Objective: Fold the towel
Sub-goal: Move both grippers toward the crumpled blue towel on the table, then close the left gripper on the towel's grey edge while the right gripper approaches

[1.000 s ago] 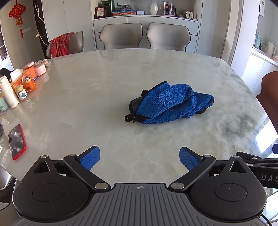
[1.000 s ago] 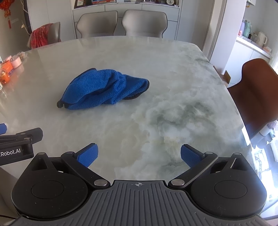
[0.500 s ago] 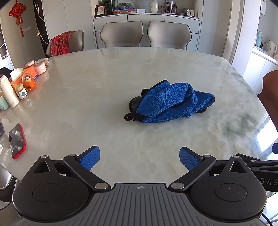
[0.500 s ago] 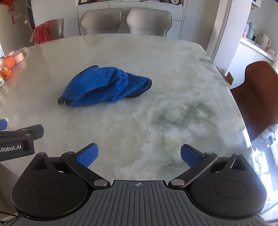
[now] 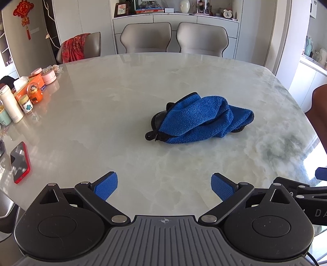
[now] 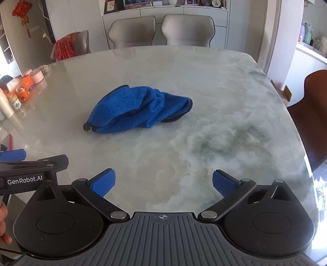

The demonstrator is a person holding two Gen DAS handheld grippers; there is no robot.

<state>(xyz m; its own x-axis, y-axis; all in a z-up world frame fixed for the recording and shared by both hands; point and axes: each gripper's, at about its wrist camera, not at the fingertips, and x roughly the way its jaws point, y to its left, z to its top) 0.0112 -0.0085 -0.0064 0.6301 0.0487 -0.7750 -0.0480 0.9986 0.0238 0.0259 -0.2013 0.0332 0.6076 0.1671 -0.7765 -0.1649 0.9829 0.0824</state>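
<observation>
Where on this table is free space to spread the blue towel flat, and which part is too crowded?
Bare marble lies between the crumpled towel and both open grippers, left gripper and right gripper, also behind the towel toward the grey chairs. The table's left edge is crowded: bottles and jars, and a red phone.

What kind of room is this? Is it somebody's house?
Most likely a home dining room. A big marble table has padded chairs around it, a sideboard behind holds a vase and a clock, and a red knot ornament hangs on the wall.
</observation>
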